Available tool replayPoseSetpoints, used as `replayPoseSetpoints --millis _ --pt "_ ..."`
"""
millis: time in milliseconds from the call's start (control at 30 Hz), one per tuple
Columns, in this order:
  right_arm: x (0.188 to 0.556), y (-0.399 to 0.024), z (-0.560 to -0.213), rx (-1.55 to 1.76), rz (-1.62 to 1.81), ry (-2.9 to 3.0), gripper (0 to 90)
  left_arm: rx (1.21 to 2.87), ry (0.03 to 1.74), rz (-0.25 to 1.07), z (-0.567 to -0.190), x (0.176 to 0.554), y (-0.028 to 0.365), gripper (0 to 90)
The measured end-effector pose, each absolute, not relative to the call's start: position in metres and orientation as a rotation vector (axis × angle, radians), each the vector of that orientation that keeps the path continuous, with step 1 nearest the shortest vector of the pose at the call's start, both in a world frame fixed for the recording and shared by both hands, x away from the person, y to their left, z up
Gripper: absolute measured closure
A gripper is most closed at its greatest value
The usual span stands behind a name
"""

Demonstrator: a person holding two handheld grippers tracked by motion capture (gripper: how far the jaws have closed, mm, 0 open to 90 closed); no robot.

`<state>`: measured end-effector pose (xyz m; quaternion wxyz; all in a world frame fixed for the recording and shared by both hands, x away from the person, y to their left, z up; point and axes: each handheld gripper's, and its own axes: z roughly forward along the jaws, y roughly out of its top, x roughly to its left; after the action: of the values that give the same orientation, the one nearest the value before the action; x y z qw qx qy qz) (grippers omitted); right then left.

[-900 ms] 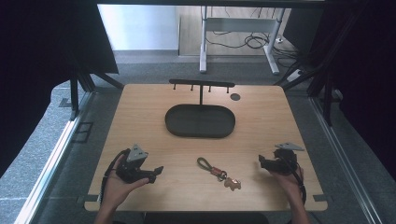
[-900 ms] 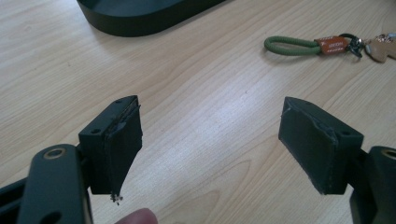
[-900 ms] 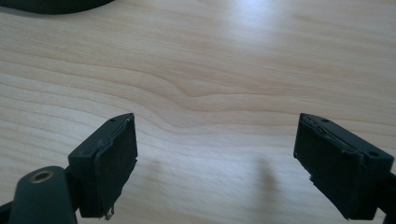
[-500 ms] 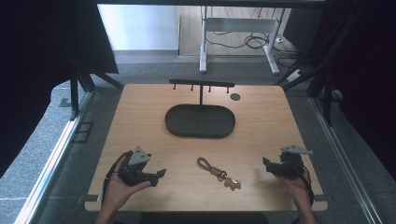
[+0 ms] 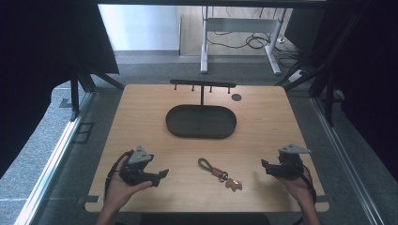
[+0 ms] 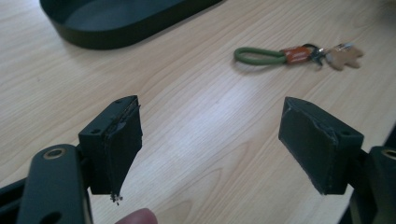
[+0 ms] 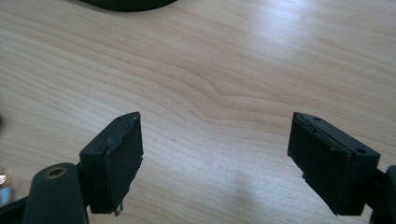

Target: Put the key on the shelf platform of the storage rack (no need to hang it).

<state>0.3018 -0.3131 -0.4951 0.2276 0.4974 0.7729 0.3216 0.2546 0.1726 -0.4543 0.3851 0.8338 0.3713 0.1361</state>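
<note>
**Keychain lying loose between two open grippers**

The keychain (image 5: pixel 219 171) is lying flat on the wooden table (image 5: pixel 141 117), near the black oval tray (image 5: pixel 201 121), on the person's side of it. The left gripper (image 5: pixel 161 175) and right gripper (image 5: pixel 264 166) are flanking it, jaws spread and gripping nothing. Beyond the tray, grey floor (image 5: pixel 150 61) is showing.

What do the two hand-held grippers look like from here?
Both the left gripper and the right gripper are black, each topped with a grey three-cornered plate and trailing a black cable. Their jaws end in blocky black pads with frayed edges. The forearms are bare, no sleeves.
</note>
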Motion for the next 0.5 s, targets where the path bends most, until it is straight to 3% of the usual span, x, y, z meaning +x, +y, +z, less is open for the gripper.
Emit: replayPoseSetpoints --millis 500 --pt "0.306 -0.288 -0.468 1.268 0.859 2.331 29.6 2.152 0.956 0.341 -0.465 0.258 0.172 21.7"
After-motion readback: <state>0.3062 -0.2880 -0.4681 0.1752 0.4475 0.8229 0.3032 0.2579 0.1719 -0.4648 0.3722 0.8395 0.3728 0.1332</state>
